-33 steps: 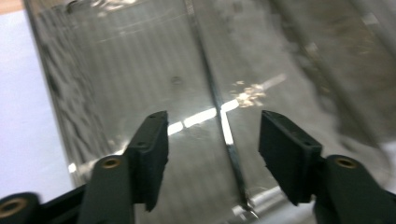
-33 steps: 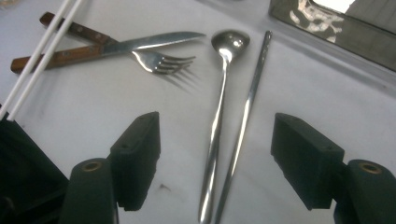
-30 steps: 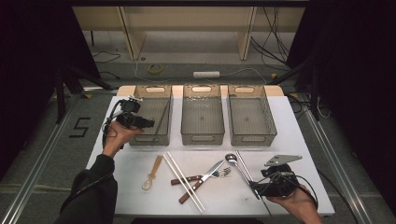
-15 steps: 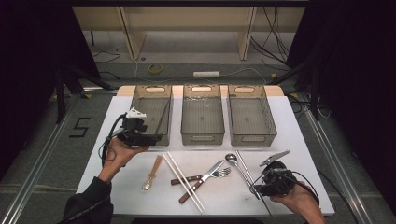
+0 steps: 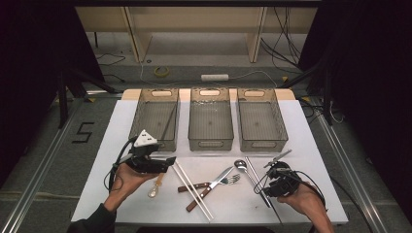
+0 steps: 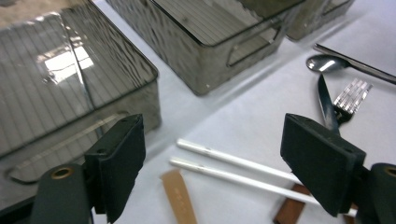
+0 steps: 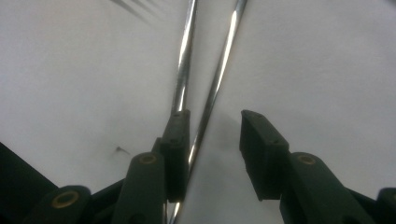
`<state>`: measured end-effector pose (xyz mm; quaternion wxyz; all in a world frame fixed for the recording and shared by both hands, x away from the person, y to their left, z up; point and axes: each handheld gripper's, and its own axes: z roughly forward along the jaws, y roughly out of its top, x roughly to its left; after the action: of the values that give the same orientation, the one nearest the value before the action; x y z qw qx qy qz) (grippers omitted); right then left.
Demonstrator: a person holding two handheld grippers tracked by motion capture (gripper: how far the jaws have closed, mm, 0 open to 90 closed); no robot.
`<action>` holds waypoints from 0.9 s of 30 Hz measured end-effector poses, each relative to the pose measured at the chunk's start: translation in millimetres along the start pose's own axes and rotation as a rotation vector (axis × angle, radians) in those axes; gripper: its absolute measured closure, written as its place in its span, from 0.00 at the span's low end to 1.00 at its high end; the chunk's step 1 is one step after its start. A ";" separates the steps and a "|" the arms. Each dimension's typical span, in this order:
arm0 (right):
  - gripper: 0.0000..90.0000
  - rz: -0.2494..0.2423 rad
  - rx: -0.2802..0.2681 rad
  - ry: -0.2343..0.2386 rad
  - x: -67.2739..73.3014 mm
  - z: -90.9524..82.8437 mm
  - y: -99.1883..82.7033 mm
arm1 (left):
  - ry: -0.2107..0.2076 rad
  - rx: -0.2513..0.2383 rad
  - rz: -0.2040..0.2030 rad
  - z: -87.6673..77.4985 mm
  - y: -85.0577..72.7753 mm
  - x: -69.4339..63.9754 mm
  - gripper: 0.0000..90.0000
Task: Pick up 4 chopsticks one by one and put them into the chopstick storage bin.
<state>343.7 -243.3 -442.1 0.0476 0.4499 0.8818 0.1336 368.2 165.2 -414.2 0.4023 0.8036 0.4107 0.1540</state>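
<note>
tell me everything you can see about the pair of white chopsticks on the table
The white chopsticks are two thin, straight, smooth sticks, plastic by the look. They lie flat, nearly parallel, on the white table, running diagonally below the left bin. They cross over a brown-handled knife and pass near a wooden-handled spoon. The open left gripper frames them without touching.

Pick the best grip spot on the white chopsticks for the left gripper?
Probably mid-length, from above. The white chopsticks lie flat and almost parallel on the table, close enough for one bite across both. Their far end runs over the brown knife handle, so stay nearer the free end by the wooden spoon handle. The left gripper, jaws just opened wide, already straddles them.
</note>
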 end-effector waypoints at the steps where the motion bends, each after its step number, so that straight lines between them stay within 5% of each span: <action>1: 0.72 0.001 0.009 0.005 0.4 0.7 0.9 | -0.005 0.001 0.004 0.2 -2.2 -1.9 0.24; 10: 0.76 0.004 0.045 -0.007 1.1 7.7 5.6 | -0.021 -0.003 0.029 -0.9 -11.8 -12.7 0.22; 27: 0.83 -0.009 0.088 -0.010 3.7 14.9 8.5 | -0.043 -0.056 0.011 -8.8 -23.7 -14.8 0.22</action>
<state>351.2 -232.7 -453.9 0.0327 0.4480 0.8887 0.0924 341.3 166.1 -425.7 0.4324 0.7976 0.3929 0.1501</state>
